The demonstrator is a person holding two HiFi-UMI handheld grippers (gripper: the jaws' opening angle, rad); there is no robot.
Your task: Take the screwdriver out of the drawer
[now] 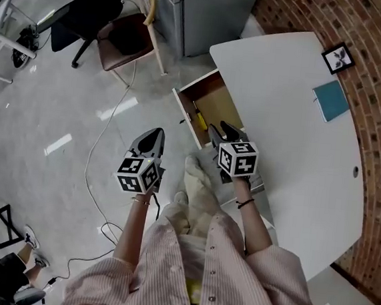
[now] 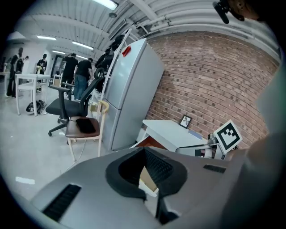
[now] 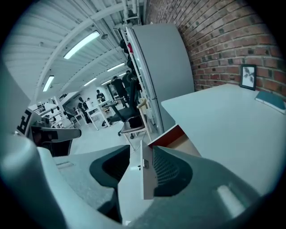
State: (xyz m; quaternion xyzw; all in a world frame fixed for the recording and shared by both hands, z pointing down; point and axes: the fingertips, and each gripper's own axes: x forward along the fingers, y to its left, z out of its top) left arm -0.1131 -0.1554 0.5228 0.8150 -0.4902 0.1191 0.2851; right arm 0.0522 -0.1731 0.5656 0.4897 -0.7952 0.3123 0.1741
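Note:
The drawer [image 1: 183, 113] stands pulled out from the white table [image 1: 298, 145]. A yellow-handled screwdriver [image 1: 199, 120] lies inside it near the front panel. My right gripper [image 1: 219, 128] hovers open over the drawer's near side, just right of the screwdriver, with nothing between its fingers. In the right gripper view the drawer's white front panel [image 3: 146, 179] shows through the gap of the right gripper [image 3: 140, 150], and the screwdriver is hidden. My left gripper [image 1: 157, 133] hangs shut over the floor, left of the drawer. The left gripper [image 2: 144, 152] points toward the drawer.
A teal book [image 1: 331, 100] and a small picture frame [image 1: 338, 58] lie on the table by the brick wall. A grey fridge [image 1: 204, 9], a wooden chair [image 1: 124, 38] and a black office chair [image 1: 90, 11] stand beyond. A cable [image 1: 95, 173] runs over the floor.

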